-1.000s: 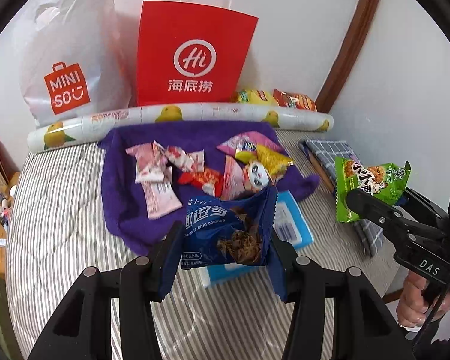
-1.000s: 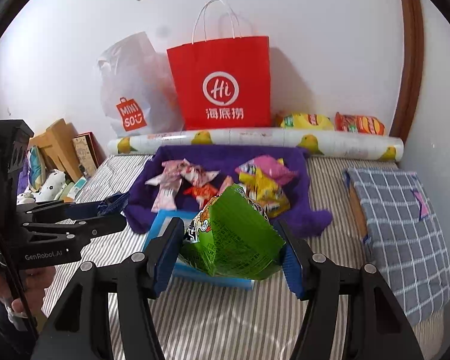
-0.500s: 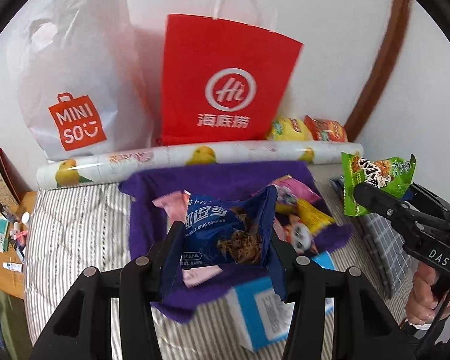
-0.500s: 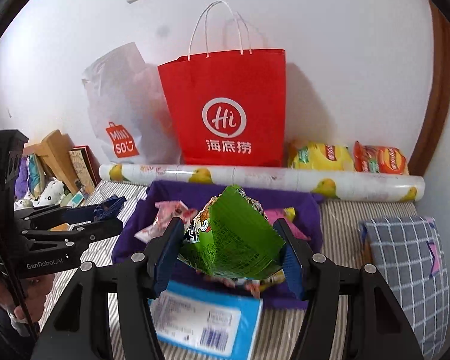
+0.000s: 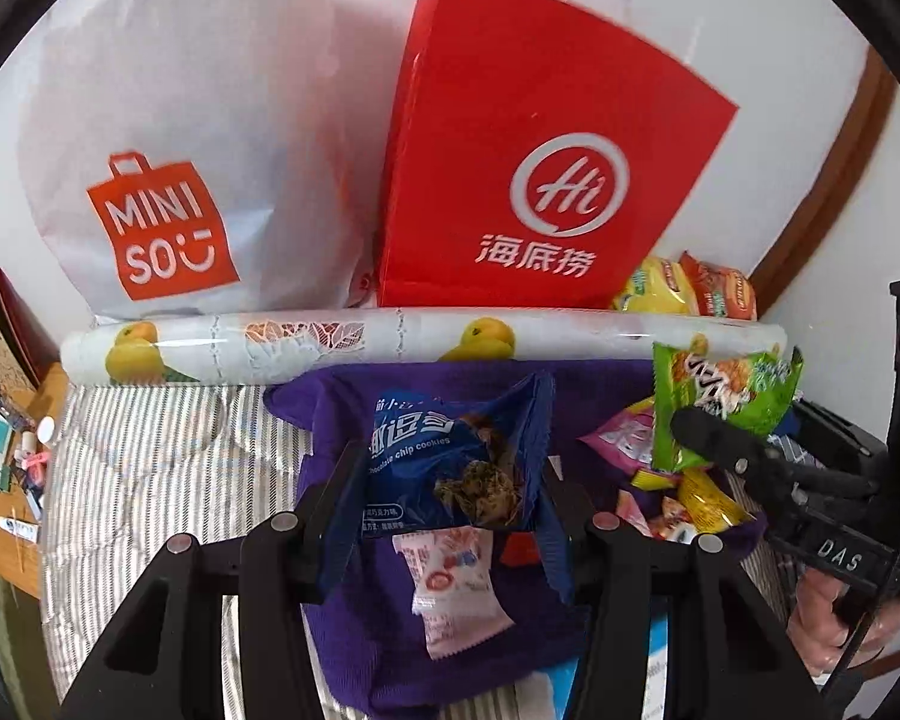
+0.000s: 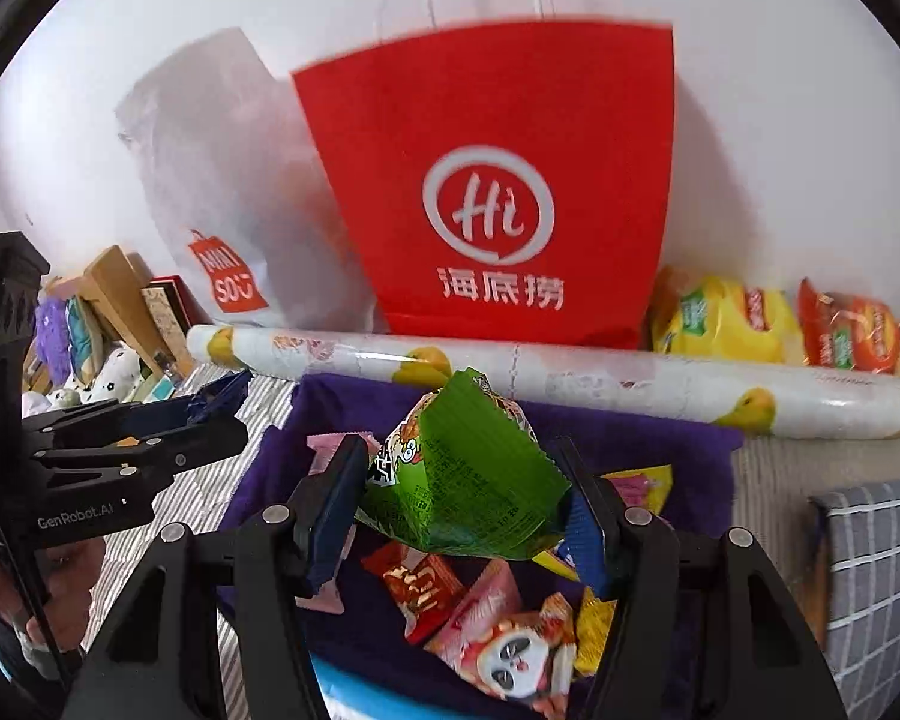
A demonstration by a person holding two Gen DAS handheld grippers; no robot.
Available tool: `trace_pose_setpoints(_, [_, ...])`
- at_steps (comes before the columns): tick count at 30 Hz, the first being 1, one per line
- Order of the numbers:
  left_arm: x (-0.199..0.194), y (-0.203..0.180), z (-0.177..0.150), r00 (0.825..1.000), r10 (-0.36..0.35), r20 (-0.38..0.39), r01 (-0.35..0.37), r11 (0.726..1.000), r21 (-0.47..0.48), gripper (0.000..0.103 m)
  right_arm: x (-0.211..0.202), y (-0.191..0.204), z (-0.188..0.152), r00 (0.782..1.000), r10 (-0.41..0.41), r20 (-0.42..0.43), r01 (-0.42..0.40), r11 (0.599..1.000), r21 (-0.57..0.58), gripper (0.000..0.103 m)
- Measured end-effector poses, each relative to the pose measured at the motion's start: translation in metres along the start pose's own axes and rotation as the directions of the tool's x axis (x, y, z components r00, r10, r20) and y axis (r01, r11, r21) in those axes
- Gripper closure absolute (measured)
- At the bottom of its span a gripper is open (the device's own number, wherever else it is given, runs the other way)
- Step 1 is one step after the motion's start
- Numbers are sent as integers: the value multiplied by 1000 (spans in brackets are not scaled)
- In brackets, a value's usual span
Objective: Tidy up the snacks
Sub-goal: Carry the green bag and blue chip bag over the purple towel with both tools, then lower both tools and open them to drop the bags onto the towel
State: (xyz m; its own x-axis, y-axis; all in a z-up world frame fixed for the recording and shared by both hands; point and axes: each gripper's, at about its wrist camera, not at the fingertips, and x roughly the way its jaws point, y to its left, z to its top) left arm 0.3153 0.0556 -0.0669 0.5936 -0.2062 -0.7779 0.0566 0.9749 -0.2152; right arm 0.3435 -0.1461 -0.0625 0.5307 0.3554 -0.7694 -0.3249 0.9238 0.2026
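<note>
My left gripper (image 5: 450, 480) is shut on a blue chocolate chip cookie packet (image 5: 444, 456), held above the purple cloth (image 5: 384, 618). My right gripper (image 6: 462, 498) is shut on a green snack packet (image 6: 468, 486); the green packet also shows in the left wrist view (image 5: 720, 402). Several loose snack packets lie on the cloth, among them a pink one (image 5: 450, 588) and a panda one (image 6: 510, 654). A red paper bag (image 6: 504, 180) and a white MINISO bag (image 5: 168, 138) stand against the wall just ahead.
A rolled sheet with lemon prints (image 6: 570, 378) lies across in front of the bags. Yellow and orange chip bags (image 6: 774, 324) sit at the back right. A blue box (image 6: 354, 696) lies under the cloth's near edge. A checked cushion (image 6: 870, 570) is at right, clutter at left.
Both grippers have moved forward toward the bags at the wall, each keeping its packet. The bags now loom much larger and the blue box has slid to the bottom edge.
</note>
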Motion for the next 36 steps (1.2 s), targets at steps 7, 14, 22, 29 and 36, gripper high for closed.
trace_pose_setpoints(7, [31, 14, 1, 998, 8, -59, -9, 1000, -27, 54, 38, -2, -7, 993, 20, -117, -22, 1000, -11, 42])
trace_pose_setpoints(14, [41, 24, -2, 996, 29, -88, -32, 999, -31, 54, 54, -3, -13, 985, 10, -174, -13, 1000, -19, 42])
trace_pose_setpoints(22, [52, 28, -5, 992, 25, -124, -31, 998, -46, 54, 68, 3, -20, 977, 14, -214, -24, 999, -44, 42])
trace_pose_setpoints(29, [62, 24, -8, 987, 30, -156, -35, 999, -32, 54, 78, 4, -22, 970, 5, -243, -17, 999, -45, 42])
trace_pose_setpoints(36, [66, 19, -11, 984, 23, -174, -28, 999, -23, 54, 86, 5, -23, 965, -10, -261, -4, 998, -55, 41])
